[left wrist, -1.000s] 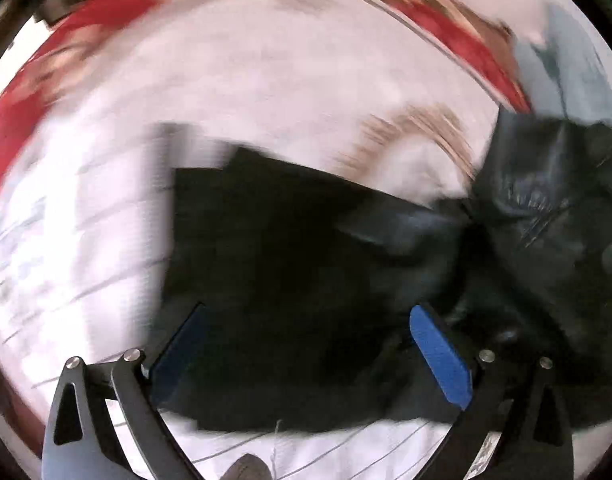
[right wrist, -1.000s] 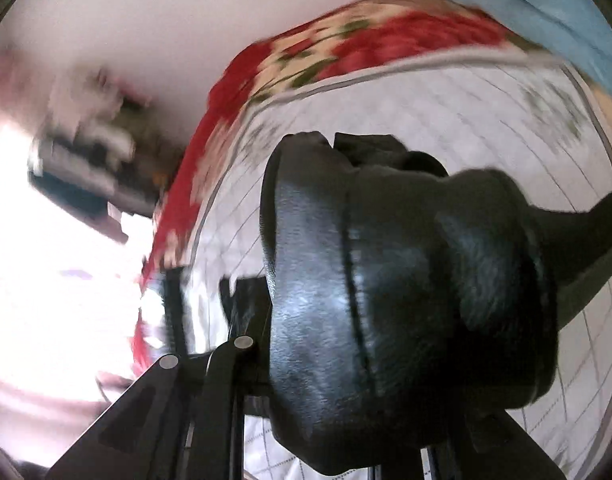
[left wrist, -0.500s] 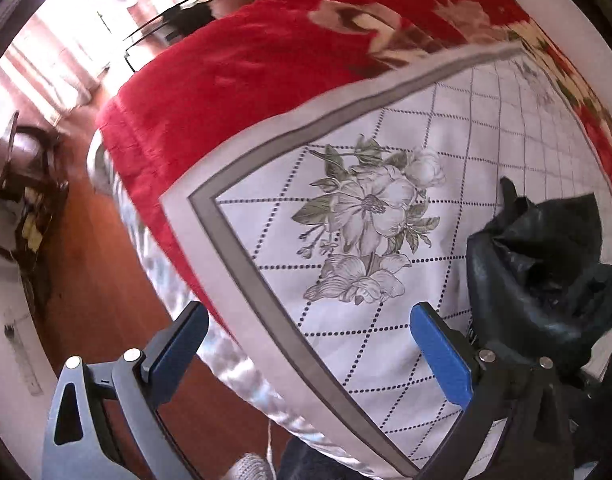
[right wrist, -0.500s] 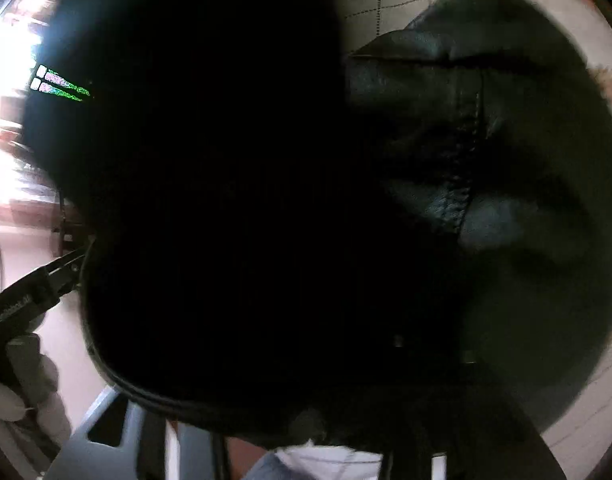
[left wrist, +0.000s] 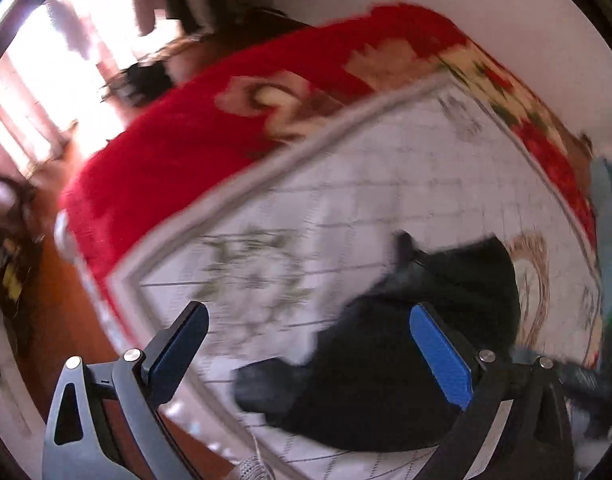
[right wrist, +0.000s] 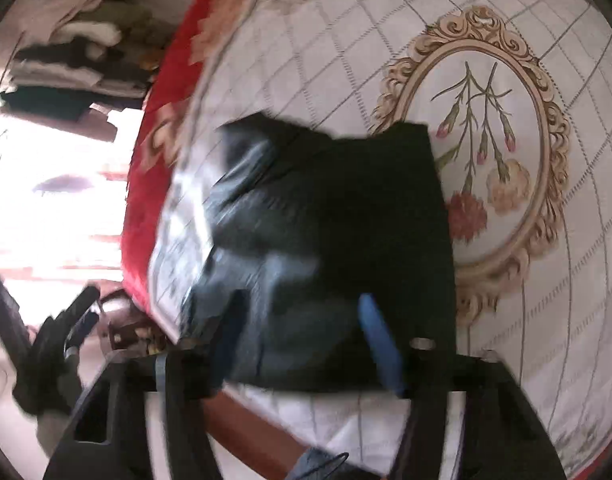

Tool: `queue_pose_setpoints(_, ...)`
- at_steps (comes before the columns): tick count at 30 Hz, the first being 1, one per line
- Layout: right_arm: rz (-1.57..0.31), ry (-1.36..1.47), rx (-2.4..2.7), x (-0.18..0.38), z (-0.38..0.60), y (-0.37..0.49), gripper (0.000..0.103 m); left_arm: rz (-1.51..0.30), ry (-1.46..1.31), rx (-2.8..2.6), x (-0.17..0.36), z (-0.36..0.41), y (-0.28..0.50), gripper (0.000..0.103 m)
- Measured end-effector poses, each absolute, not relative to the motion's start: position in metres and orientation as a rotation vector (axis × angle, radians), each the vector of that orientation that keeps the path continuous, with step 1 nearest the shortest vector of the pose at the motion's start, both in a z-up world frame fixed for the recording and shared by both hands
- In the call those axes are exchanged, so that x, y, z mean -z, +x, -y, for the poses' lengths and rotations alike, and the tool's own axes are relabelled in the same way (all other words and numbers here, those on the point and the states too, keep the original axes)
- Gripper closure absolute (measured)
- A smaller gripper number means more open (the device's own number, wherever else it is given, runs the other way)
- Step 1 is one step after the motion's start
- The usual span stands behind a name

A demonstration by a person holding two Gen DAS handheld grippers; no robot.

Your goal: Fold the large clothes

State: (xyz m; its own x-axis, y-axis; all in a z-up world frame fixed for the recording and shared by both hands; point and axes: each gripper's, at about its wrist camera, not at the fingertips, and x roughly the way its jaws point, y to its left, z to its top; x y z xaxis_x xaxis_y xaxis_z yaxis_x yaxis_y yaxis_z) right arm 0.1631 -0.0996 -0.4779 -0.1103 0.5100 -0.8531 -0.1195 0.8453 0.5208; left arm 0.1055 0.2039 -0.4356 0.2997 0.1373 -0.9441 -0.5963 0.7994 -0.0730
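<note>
White quilted bedspread (right wrist: pixel 506 20) carries a black leather garment (right wrist: pixel 346 220) beneath both half-parted, just-narrowing right gripper (right wrist: pixel 306 328) and wide, empty left gripper (left wrist: pixel 306 344); pinch an outer hem next, I judge.

White quilted bedspread w/ grey grid lines (right wrist: pixel 506 20) covers bed; gold oval frame motif w/ pink flowers (right wrist: pixel 490 152) printed on it. Red floral blanket (left wrist: pixel 210 136) lies along far edge. Stacked folded clothes (right wrist: pixel 74 60) far left, blurred.
</note>
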Motion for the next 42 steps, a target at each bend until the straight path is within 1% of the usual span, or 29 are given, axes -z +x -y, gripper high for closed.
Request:
queue_pose_setpoints(1, -1.612, 0.287, -0.522, 0.493, 0.092, 0.173, 0.062, -1.193, -0.446, -0.485, 0.446, -0.197, 0.117, 0.000)
queue_pose_setpoints(2, -1.622, 0.260, -0.507, 0.504, 0.085, 0.182, 0.064, -1.209, -0.430, -0.464, 0.457, -0.190, 0.128, 0.000)
queue_pose_setpoints(6, -1.712, 0.189, -0.437, 0.557, 0.066, 0.198, 0.063, -1.275, -0.394, -0.405, 0.499, -0.174, 0.170, 0.000)
queue_pose_setpoints(8, -1.740, 0.165, -0.469, 0.554, 0.061, 0.200, 0.063, -1.301, -0.365, -0.373, 0.514, -0.169, 0.188, 0.000)
queue_pose_setpoints(10, -1.785, 0.281, -0.499, 0.543, 0.080, 0.207, 0.063, -1.321, -0.340, -0.374, 0.526, -0.169, 0.203, 0.000)
queue_pose_setpoints(12, -1.743, 0.419, -0.516, 0.526, 0.102, 0.210, 0.063, -1.324, -0.346, -0.388, 0.531, -0.175, 0.212, 0.000)
queue_pose_setpoints(15, -1.657, 0.441, -0.505, 0.512, 0.117, 0.214, 0.063, -1.317, -0.340, -0.416, 0.537, -0.181, 0.225, 0.000)
queue_pose_setpoints(17, -1.661, 0.425, -0.527, 0.524, 0.109, 0.220, 0.063, -1.328, -0.331, -0.418, 0.543, -0.182, 0.231, 0.000)
queue_pose_setpoints(20, -1.695, 0.349, -0.493, 0.559, 0.088, 0.236, 0.063, -1.353, -0.321, -0.419, 0.554, -0.183, 0.234, 0.000)
queue_pose_setpoints(24, -1.678, 0.307, -0.481, 0.567, 0.082, 0.237, 0.064, -1.364, -0.334, -0.417, 0.552, -0.186, 0.235, 0.000)
queue_pose_setpoints(27, -1.701, 0.294, -0.488, 0.550, 0.082, 0.245, 0.064, -1.339, -0.332, -0.402, 0.529, -0.179, 0.231, 0.000)
queue_pose_setpoints(30, -1.679, 0.354, -0.501, 0.531, 0.104, 0.242, 0.064, -1.328, -0.341, -0.370, 0.516, -0.165, 0.228, 0.000)
queue_pose_setpoints(32, -1.678, 0.360, -0.494, 0.526, 0.113, 0.236, 0.060, -1.347, -0.319, -0.350, 0.519, -0.151, 0.228, 0.000)
queue_pose_setpoints(35, -1.699, 0.363, -0.449, 0.541, 0.126, 0.223, 0.059, -1.356, -0.309, -0.360, 0.530, -0.142, 0.231, 0.000)
queue_pose_setpoints(37, -1.680, 0.385, -0.442, 0.552, 0.129, 0.220, 0.059, -1.358, -0.329, -0.372, 0.535, -0.143, 0.236, 0.000)
queue_pose_setpoints(42, -1.683, 0.308, -0.419, 0.561, 0.111, 0.224, 0.059, -1.353, -0.322, -0.376, 0.540, -0.144, 0.240, 0.000)
